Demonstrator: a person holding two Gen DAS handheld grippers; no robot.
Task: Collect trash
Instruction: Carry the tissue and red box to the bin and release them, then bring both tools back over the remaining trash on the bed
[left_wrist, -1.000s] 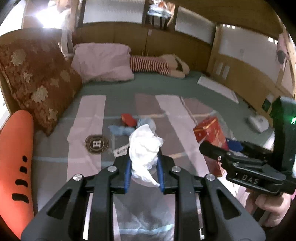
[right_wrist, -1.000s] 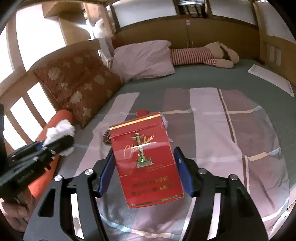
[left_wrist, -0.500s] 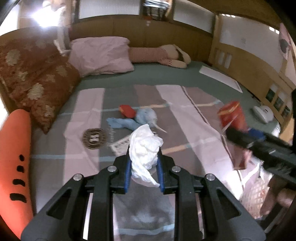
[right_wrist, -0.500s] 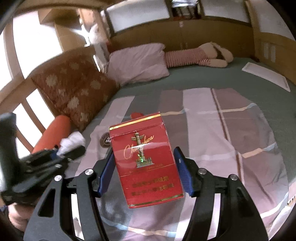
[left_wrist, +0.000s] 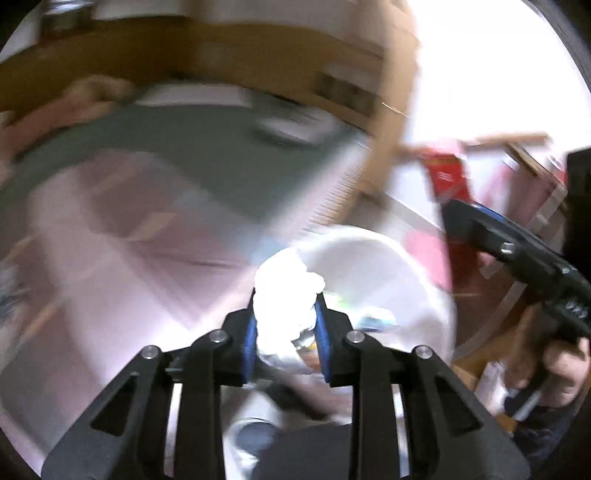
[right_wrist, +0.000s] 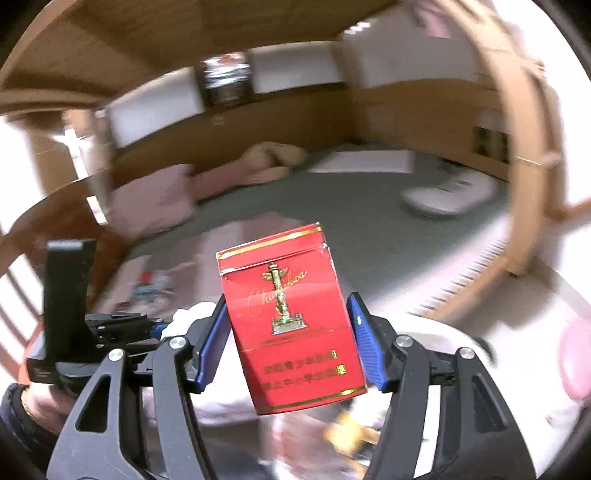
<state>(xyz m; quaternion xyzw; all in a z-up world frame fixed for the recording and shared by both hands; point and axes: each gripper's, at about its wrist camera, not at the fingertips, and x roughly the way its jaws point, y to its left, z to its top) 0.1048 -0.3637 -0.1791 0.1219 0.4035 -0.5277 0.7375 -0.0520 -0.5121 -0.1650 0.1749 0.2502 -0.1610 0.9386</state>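
My left claw (left_wrist: 284, 325), jaws just easing apart, has the white tissue (left_wrist: 282, 295) between them above the white bin (left_wrist: 406, 266). My right claw (right_wrist: 286, 339) grips the red packet (right_wrist: 291, 317).

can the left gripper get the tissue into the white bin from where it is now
Probably yes. The left gripper, its jaws just opening, has the tissue between them right above the white bin, whose mouth looks unobstructed.
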